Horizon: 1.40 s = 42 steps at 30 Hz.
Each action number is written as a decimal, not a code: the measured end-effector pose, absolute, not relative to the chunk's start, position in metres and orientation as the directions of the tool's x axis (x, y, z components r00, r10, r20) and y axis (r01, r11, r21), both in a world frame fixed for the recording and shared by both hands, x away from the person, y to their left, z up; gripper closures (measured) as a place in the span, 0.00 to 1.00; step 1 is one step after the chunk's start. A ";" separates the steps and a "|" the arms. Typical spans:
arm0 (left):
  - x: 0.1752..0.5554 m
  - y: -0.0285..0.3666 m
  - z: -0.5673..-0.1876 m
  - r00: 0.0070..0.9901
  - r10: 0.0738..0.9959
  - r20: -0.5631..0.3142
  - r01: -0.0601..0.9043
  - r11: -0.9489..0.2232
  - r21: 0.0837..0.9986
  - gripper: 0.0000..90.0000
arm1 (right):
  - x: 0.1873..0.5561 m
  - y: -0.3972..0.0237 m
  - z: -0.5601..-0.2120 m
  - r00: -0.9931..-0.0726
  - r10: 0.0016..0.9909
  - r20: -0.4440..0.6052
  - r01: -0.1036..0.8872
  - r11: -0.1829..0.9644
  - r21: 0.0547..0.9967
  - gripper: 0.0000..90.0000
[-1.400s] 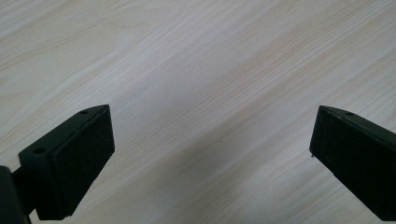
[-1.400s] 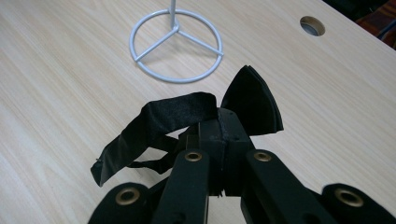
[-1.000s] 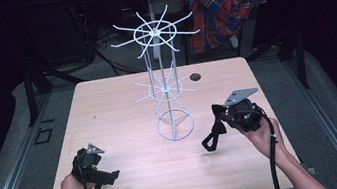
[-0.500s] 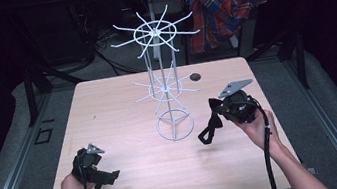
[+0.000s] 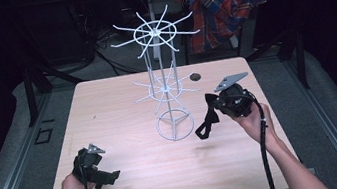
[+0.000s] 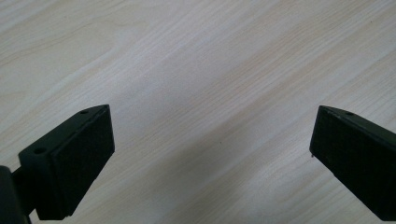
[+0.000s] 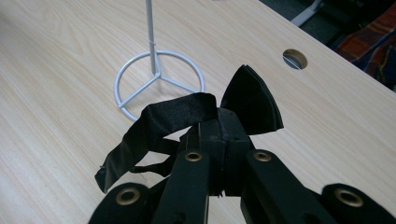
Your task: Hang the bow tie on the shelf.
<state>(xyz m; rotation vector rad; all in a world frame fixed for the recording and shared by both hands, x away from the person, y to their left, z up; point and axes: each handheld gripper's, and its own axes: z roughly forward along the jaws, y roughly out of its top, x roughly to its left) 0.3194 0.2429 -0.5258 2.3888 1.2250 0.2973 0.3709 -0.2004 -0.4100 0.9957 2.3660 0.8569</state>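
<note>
Two tongs: the right tongs are pinched on a black bow tie, held above the wooden worktop beside the white wire rack. The left tongs are spread wide just over bare wood. A plaid shirt hangs behind.

Pale wood table under light; grey floor; dark surround; plaid shirt behind.

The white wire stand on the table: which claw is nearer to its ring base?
Right. The right claw, shut on a black bow tie, hangs just right of the wire stand. The left claw sits open near the table's front-left corner.
</note>
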 end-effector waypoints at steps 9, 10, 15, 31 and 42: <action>0.319 0.243 -0.526 0.585 0.811 -0.008 0.717 -0.513 0.472 0.00 | 0.375 -0.199 -0.398 -0.645 0.752 -0.139 0.461 0.528 0.714 1.00; 0.319 0.243 -0.526 0.584 0.812 -0.008 0.718 -0.512 0.472 0.00 | 0.375 -0.199 -0.398 -0.644 0.753 -0.137 0.460 0.524 0.717 1.00; 0.319 0.243 -0.526 0.585 0.811 -0.008 0.717 -0.512 0.473 0.00 | 0.376 -0.197 -0.393 -0.643 0.753 -0.138 0.453 0.520 0.724 1.00; 0.319 0.244 -0.526 0.583 0.813 -0.011 0.718 -0.509 0.476 0.00 | 0.387 -0.195 -0.384 -0.624 0.767 -0.149 0.452 0.510 0.732 1.00; 0.320 0.244 -0.526 0.584 0.811 -0.011 0.718 -0.511 0.473 0.00 | 0.396 -0.194 -0.374 -0.609 0.777 -0.159 0.452 0.505 0.736 1.00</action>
